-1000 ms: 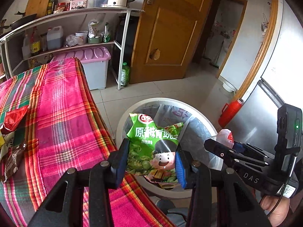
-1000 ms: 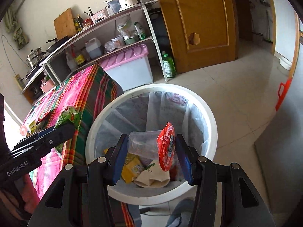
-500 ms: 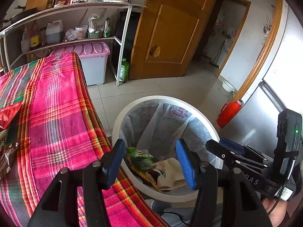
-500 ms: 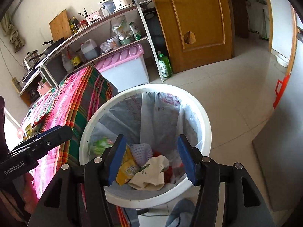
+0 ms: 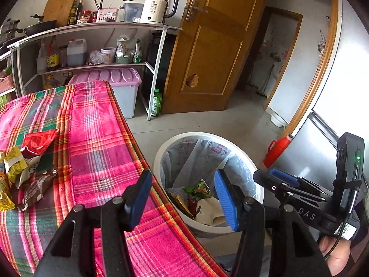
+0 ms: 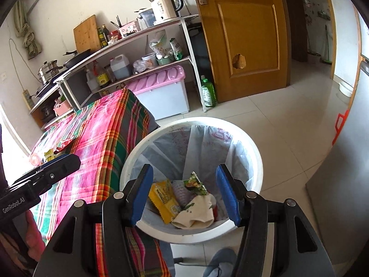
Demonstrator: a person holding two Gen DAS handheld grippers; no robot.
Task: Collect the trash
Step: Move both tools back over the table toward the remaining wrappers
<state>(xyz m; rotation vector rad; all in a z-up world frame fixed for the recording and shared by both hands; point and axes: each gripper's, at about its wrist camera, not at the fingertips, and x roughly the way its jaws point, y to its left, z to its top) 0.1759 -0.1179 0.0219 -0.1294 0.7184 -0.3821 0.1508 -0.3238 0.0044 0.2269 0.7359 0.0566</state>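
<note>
Trash wrappers (image 5: 27, 166) lie in a loose cluster at the counter's (image 5: 96, 143) left side, well apart from both tongs, long axes mixed. Left tongs (image 5: 182, 200) gape wide and empty at the counter's right edge, nearer them. Right tongs (image 6: 184, 194), also wide and empty, hang over the bin (image 6: 253, 152); open cloth between

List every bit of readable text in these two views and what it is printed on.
"DAS": side of the right hand-held gripper, seen from the left wrist.
"GenRobot.AI": side of the left hand-held gripper, seen from the right wrist.
Too small or blurred to read: kettle panel, green bottle label, bin liner print, table wrappers.
</note>
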